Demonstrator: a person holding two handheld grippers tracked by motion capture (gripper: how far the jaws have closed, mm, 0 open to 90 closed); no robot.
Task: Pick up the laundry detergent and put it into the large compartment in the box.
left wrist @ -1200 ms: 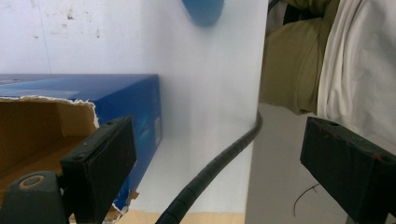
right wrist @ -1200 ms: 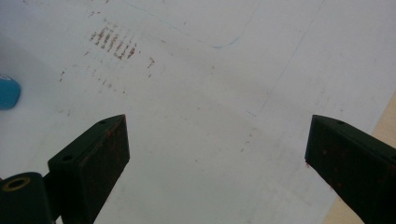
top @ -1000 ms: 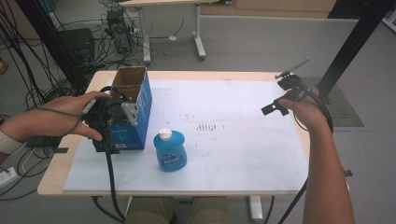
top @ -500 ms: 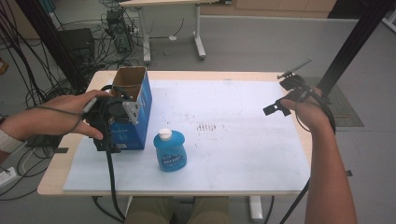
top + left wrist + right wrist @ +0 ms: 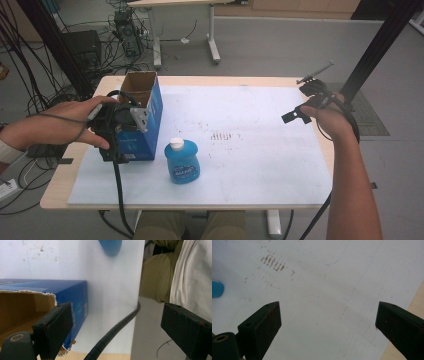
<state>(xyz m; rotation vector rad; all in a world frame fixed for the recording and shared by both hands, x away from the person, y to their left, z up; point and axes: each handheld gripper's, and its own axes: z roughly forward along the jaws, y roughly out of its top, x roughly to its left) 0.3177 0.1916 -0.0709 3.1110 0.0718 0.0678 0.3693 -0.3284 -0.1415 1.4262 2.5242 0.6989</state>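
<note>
Blue cardboard box (image 5: 142, 117) stands upright at counter (image 5: 260, 165) left, top torn open, brown inside. Left claw (image 5: 122, 125) is right at the box's near side; in left gripper view its jaws are spread wide, one jaw at the torn rim (image 5: 27, 293), the other out past the counter edge, nothing between them — released. Judging: grip on box not yet made, so early stage; box not lifted or moved. Blue bottle (image 5: 182, 161) w/ white cap stands just beside the box, toward counter middle, untouched. Faint brown stain marks (image 5: 220, 135) mid-counter. Right claw (image 5: 300, 114) hovers over right part of counter, well apart from both items; jaws wide apart, holding nothing. Whatever goes w/ bottle and box is all left to do.

Writing: bottle label has white lettering, too small to read. Box print on side, illegible.
</note>
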